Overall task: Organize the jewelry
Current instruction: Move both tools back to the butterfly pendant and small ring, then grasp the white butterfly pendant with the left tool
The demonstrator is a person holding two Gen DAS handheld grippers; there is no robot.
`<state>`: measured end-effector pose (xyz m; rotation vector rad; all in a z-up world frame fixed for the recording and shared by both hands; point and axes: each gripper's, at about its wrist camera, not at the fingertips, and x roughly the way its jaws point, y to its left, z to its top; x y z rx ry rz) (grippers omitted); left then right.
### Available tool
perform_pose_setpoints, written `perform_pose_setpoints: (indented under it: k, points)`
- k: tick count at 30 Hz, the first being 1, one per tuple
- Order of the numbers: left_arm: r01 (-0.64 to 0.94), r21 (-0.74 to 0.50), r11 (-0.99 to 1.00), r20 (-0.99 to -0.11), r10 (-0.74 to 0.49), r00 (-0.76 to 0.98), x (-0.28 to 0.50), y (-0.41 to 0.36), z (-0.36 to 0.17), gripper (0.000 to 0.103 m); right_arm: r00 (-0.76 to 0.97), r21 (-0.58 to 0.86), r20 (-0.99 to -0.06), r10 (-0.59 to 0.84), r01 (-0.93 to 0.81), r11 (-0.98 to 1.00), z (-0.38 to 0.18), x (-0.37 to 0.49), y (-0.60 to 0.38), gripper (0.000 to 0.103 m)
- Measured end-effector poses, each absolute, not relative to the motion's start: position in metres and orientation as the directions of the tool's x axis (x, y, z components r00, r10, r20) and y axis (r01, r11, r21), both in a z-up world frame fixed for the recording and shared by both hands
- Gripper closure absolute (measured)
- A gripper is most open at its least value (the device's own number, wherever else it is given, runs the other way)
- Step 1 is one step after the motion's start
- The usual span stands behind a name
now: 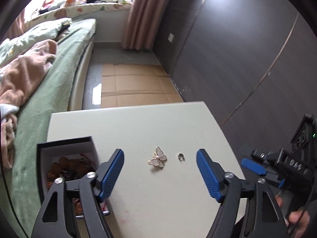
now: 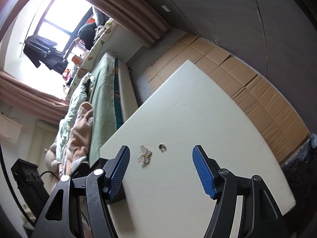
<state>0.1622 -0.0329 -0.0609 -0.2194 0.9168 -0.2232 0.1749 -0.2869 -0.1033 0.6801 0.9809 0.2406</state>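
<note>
Hovering with both tongs spread wide and empty: left tongs (image 1: 160,170), right tongs (image 2: 161,168). Butterfly brooch (image 1: 158,157) and ring (image 1: 180,156) lie on desk (image 1: 138,123); box (image 1: 65,158) at nine o'clock. I judge pickup pending; pinch brooch narrowly.

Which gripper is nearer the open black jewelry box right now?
Left. The open left gripper hangs with one finger over the open black jewelry box, at the table's left edge. The open right gripper sits further right, facing the pink butterfly brooch.
</note>
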Motion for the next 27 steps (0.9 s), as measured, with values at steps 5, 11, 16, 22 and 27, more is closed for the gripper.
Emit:
perform_pose_setpoints:
  k: [5,11,16,22,27]
  points:
    - [0.097,-0.276,0.956,-0.812,-0.286,0.508,0.184,-0.045,-0.088,0.051,0.552,0.623,-0.696,0.46,0.145,0.769,-0.103,0.179,-0.302,0.037]
    - [0.07,-0.265,0.962,-0.848,-0.267,0.458,0.204,-0.049,-0.109,0.057,0.532,0.652,-0.683,0.5,0.137,0.745,-0.107,0.186,-0.307,0.037]
    - [0.079,-0.241,0.967,-0.869,-0.251,0.427,0.21,-0.056,-0.124,0.058,0.519,0.63,-0.707,0.479,0.156,0.76,-0.11,0.189,-0.307,0.037]
    - [0.09,-0.211,0.973,-0.893,-0.229,0.386,0.219,-0.065,-0.14,0.058,0.508,0.633,-0.713,0.483,0.169,0.756,-0.112,0.192,-0.308,0.037]
    - [0.112,-0.184,0.976,-0.901,-0.213,0.379,0.221,-0.069,-0.146,0.059,0.488,0.615,-0.729,0.479,0.161,0.772,-0.115,0.197,-0.299,0.037]
